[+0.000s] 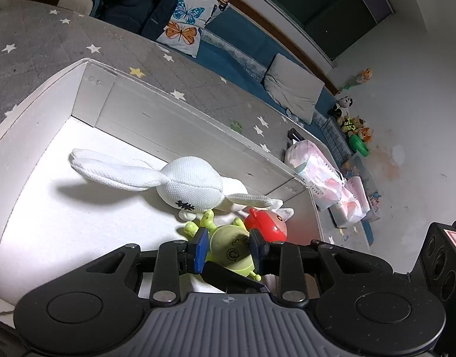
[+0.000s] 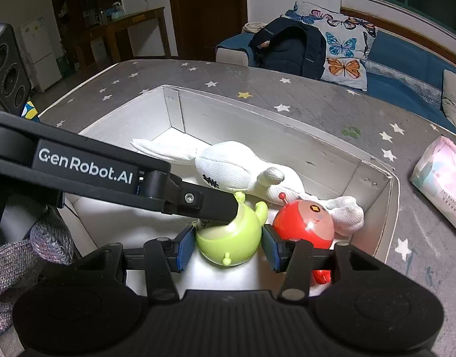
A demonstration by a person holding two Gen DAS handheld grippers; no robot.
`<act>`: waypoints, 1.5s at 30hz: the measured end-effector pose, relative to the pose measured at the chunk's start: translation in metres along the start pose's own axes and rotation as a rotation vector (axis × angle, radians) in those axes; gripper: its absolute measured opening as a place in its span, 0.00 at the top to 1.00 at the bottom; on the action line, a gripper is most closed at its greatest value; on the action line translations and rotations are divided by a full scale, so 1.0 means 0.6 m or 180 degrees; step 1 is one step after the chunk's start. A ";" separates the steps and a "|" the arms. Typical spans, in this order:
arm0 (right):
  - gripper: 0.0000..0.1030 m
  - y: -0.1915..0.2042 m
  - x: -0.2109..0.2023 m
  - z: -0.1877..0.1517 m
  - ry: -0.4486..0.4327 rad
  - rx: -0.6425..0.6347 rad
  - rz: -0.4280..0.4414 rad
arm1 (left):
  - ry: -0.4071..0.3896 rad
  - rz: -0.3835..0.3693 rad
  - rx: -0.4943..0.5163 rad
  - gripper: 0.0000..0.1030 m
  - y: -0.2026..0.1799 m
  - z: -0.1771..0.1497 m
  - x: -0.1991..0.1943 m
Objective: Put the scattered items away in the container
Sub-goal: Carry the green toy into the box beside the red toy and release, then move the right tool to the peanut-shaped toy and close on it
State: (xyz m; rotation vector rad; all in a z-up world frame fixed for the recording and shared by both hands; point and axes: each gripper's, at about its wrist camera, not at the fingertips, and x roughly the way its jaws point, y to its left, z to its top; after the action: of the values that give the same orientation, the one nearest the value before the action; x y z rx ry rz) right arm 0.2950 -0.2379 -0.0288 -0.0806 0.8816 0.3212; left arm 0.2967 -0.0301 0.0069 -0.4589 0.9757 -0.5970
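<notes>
A green round toy [image 1: 230, 247] hangs low inside the white box [image 1: 198, 113], just above its floor. My left gripper [image 1: 228, 250] is shut on it, a blue pad against each side. In the right wrist view the same green toy [image 2: 228, 238] fills the gap of my right gripper [image 2: 228, 248], whose pads sit against its flanks. The left gripper's black finger [image 2: 210, 205] presses on the toy's top. A red round toy [image 1: 266, 223] [image 2: 302, 223] and a white plush bunny [image 1: 192, 184] [image 2: 230, 166] lie in the box [image 2: 287, 125] just beyond.
The box stands on a grey star-patterned mat [image 2: 257, 74]. Pink tissue packs [image 1: 317, 172] [image 2: 439, 175] lie to the right of it. A black speaker [image 2: 7, 68] stands at the left, and a blue sofa with a backpack [image 2: 287, 47] is behind. A knitted sleeve [image 2: 19, 255] shows at lower left.
</notes>
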 end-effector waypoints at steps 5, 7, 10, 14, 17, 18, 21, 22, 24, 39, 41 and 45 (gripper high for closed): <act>0.52 0.001 -0.001 -0.001 -0.0021 -0.0016 -0.0026 | -0.0001 0.0003 0.0003 0.68 -0.001 -0.001 0.001; 0.52 0.003 0.000 -0.001 -0.0030 -0.0024 -0.0043 | 0.0012 0.0000 -0.0021 0.68 0.000 -0.001 0.000; 0.52 0.007 -0.002 -0.002 -0.0050 -0.0061 -0.0079 | -0.0001 -0.0012 -0.0008 0.68 -0.002 -0.002 -0.004; 0.51 0.010 -0.005 -0.003 -0.0085 -0.0068 -0.0089 | -0.0032 -0.0014 -0.0023 0.68 -0.003 -0.002 -0.010; 0.51 0.010 -0.008 -0.007 -0.0098 -0.0066 -0.0093 | -0.0037 -0.0001 -0.0023 0.68 -0.003 -0.004 -0.013; 0.51 0.010 -0.010 -0.009 -0.0102 -0.0060 -0.0096 | -0.0036 0.0005 -0.0029 0.68 -0.004 -0.006 -0.014; 0.50 0.009 -0.018 -0.015 -0.0131 -0.0032 -0.0095 | -0.0050 0.0003 -0.0035 0.68 -0.004 -0.011 -0.019; 0.50 0.008 -0.022 -0.017 -0.0149 -0.0018 -0.0094 | -0.0062 -0.0001 -0.0037 0.68 -0.005 -0.013 -0.021; 0.50 0.009 -0.030 -0.021 -0.0184 0.0002 -0.0101 | -0.0071 -0.0005 -0.0031 0.68 -0.008 -0.017 -0.025; 0.43 0.026 -0.154 -0.076 -0.0687 0.0044 -0.0100 | -0.0397 -0.0049 0.0088 0.68 -0.034 -0.056 -0.119; 0.43 0.031 -0.173 -0.092 -0.0754 0.0020 -0.0123 | -0.0427 -0.0032 0.0140 0.68 -0.040 -0.069 -0.132; 0.41 0.042 -0.204 -0.126 -0.0826 0.0035 -0.0057 | -0.0483 -0.0058 0.0225 0.68 -0.049 -0.097 -0.159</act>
State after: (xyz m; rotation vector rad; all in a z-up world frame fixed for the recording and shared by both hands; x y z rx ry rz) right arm 0.1585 -0.2587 0.0187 -0.0353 0.6252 0.3024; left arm 0.1977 0.0049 0.0560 -0.4439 0.8043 -0.6024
